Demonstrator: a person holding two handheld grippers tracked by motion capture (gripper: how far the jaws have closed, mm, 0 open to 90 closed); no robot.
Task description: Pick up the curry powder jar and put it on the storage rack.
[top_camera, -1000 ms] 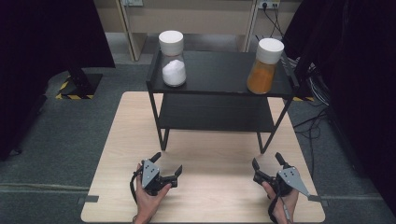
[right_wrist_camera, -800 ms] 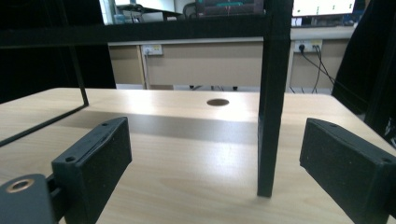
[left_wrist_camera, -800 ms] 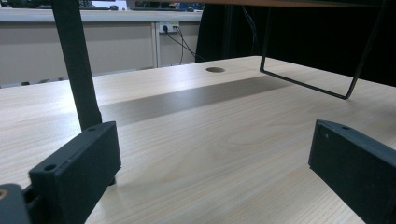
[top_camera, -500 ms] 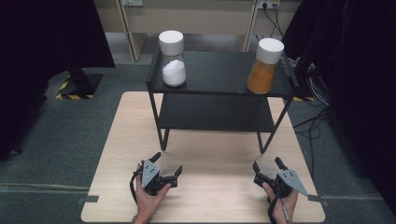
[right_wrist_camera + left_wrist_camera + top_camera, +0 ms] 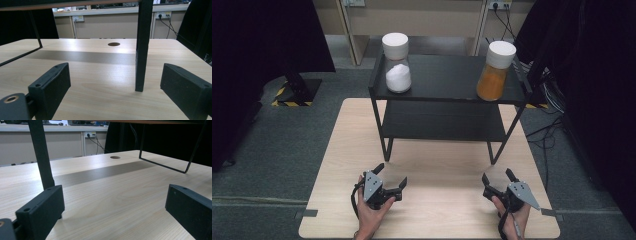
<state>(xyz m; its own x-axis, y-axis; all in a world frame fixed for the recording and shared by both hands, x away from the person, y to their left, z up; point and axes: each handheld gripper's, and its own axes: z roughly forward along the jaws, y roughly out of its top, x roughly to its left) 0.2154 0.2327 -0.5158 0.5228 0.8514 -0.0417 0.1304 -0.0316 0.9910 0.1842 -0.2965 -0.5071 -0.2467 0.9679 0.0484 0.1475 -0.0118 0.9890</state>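
Both grippers rest low on the wooden table at the bottom of the high view, jaws spread wide and holding nothing — the left gripper at lower left, the right gripper at lower right. Nearest them stands the black two-tier shelf; on its top sit a jar of white powder at upper left and a jar of orange powder at upper right. This looks like the start — next, a lift and a forward reach to a jar.
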